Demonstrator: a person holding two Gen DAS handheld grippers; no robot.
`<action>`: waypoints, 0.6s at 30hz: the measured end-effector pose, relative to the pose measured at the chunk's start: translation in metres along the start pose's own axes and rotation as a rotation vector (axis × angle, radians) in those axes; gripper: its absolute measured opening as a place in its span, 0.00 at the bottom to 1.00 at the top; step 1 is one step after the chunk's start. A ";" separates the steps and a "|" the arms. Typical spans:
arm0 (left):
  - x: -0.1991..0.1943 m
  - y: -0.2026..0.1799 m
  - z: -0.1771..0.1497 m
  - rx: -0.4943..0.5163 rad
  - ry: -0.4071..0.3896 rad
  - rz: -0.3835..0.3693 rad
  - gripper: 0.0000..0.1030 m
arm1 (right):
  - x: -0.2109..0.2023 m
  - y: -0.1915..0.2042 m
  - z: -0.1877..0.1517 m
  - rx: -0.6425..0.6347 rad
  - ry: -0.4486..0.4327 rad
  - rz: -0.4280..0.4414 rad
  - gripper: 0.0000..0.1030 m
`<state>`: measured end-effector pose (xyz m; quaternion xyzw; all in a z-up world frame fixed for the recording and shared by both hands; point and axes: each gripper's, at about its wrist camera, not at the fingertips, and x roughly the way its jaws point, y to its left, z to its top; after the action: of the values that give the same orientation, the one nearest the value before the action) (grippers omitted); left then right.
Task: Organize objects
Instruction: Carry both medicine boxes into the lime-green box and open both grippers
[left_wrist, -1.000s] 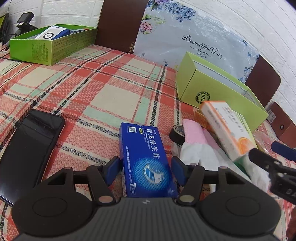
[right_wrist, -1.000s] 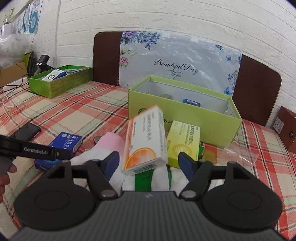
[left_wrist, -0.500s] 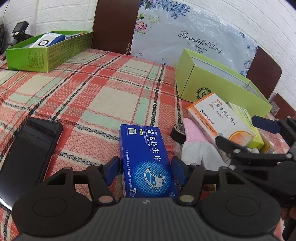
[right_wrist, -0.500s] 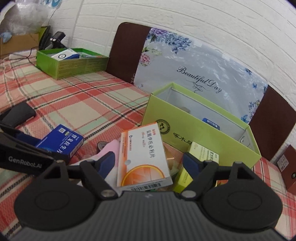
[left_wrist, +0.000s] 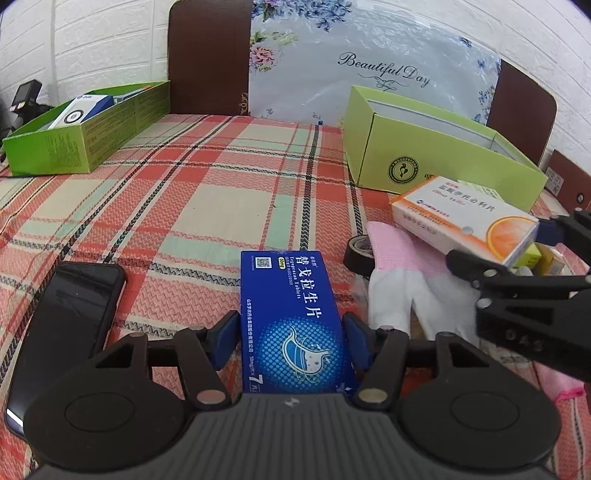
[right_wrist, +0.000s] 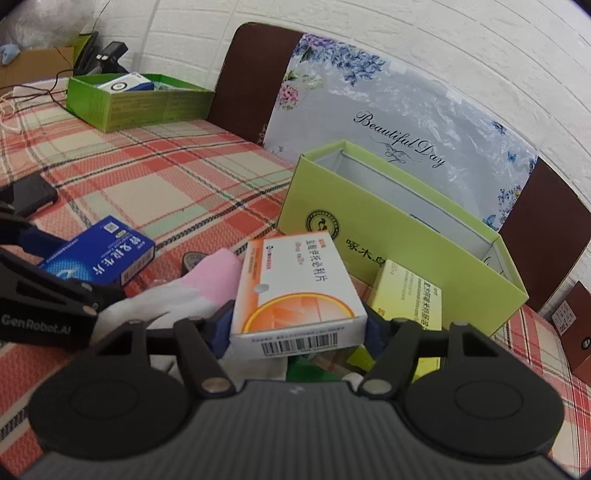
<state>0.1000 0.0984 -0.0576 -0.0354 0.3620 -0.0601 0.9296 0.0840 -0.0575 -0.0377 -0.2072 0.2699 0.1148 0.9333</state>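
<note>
Nearest us, our left gripper (left_wrist: 290, 338) is clamped on the blue box (left_wrist: 295, 325), low over the checked cloth (left_wrist: 207, 206). Our right gripper (right_wrist: 299, 326) is closing its jaws on the white-and-orange box (right_wrist: 295, 291), above the gloves (right_wrist: 173, 299) and the yellow box (right_wrist: 410, 299). Held near one end, either box could tilt and slip. Beyond, the light green box (right_wrist: 424, 254) stands open; its near wall could catch the white-and-orange box.

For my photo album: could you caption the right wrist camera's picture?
Right gripper closing around a white-and-orange cardboard medicine box, before an open lime-green cardboard box.
</note>
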 end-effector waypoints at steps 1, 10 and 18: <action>-0.003 0.002 0.000 -0.022 0.001 -0.009 0.60 | -0.005 -0.003 0.001 0.011 -0.011 0.002 0.65; -0.046 0.007 0.024 -0.080 -0.097 -0.068 0.59 | -0.047 -0.033 0.011 0.130 -0.102 0.063 0.64; -0.065 -0.026 0.075 -0.029 -0.203 -0.181 0.59 | -0.077 -0.071 0.023 0.218 -0.200 0.032 0.64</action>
<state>0.1007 0.0838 0.0438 -0.0875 0.2620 -0.1348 0.9516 0.0540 -0.1182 0.0450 -0.0880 0.1895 0.1197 0.9706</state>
